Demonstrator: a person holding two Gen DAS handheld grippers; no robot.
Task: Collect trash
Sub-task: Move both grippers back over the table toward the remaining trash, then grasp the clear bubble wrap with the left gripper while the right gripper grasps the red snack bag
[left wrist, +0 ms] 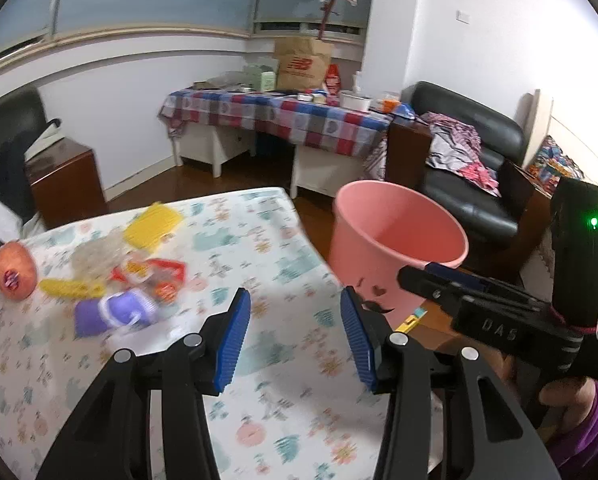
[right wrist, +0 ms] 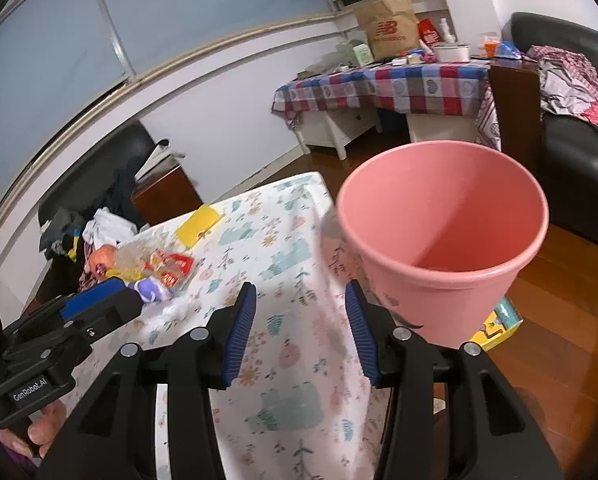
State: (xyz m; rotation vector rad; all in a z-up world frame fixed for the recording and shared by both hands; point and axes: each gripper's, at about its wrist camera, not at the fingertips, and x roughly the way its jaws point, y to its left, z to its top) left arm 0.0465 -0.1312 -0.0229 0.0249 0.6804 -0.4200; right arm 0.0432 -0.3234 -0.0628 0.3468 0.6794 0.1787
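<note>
From where I sit, both hand-held grippers hang over the table (left wrist: 291, 240), which has a floral cloth on it. The left hand-held gripper (left wrist: 295, 336) is released, its blue pads apart with nothing between them. The right hand-held gripper (right wrist: 301, 332) is likewise released and empty.

The trash sits in a loose pile (left wrist: 127, 280) toward the far left of the table: a yellow packet (left wrist: 153, 226), a crinkled clear bag (left wrist: 95, 254), red wrappers (left wrist: 159, 274) and a purple pouch (left wrist: 115, 312), with a round orange fruit (left wrist: 14, 274) just beside them. The pink bucket (right wrist: 443, 236) stands off the table's right edge and looks empty.

I judge the wrappers light, floppy and slippery, so I'd pinch each at a bunched fold, not a flat face. The purple pouch looks soft; I'd take its middle.
</note>
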